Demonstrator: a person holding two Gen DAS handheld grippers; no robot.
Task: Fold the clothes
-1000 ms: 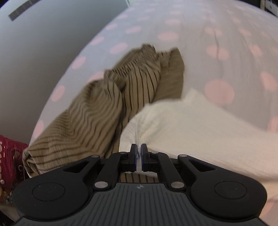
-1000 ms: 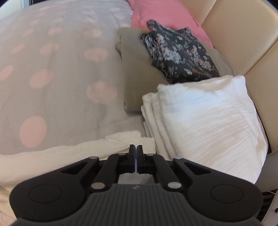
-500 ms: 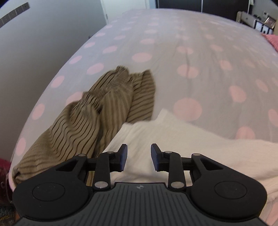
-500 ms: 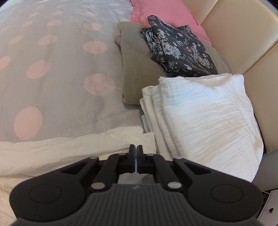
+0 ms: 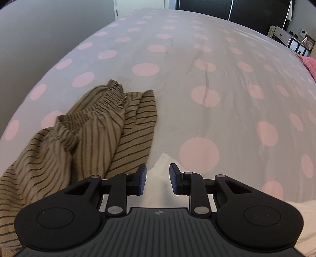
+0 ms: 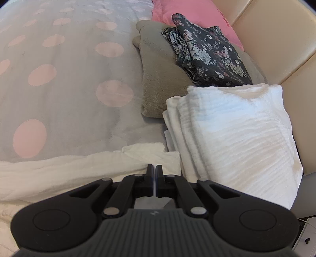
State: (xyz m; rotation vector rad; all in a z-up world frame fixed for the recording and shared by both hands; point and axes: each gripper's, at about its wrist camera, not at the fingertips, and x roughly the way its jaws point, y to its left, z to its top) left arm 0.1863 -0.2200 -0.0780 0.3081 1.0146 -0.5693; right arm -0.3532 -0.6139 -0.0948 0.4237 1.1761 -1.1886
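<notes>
A white textured garment (image 6: 65, 168) lies along the near edge of the bed. My right gripper (image 6: 153, 174) is shut on its right end. In the left wrist view a corner of the same white garment (image 5: 159, 174) shows between my left gripper's (image 5: 158, 177) open fingers, which do not hold it. A crumpled olive striped garment (image 5: 94, 138) lies just left of the left gripper.
The bed has a grey cover with pink dots (image 5: 197, 79). Folded clothes sit at the right: a white stack (image 6: 237, 130), a beige piece (image 6: 158, 79), a dark floral piece (image 6: 207, 53) and a pink pillow (image 6: 197, 13). A beige headboard (image 6: 276, 39) is behind. A wall (image 5: 39, 39) is left.
My left gripper has opened and let go of the white garment, then pulled back and tilted up, so less white cloth shows. My right gripper stays shut on the garment.
</notes>
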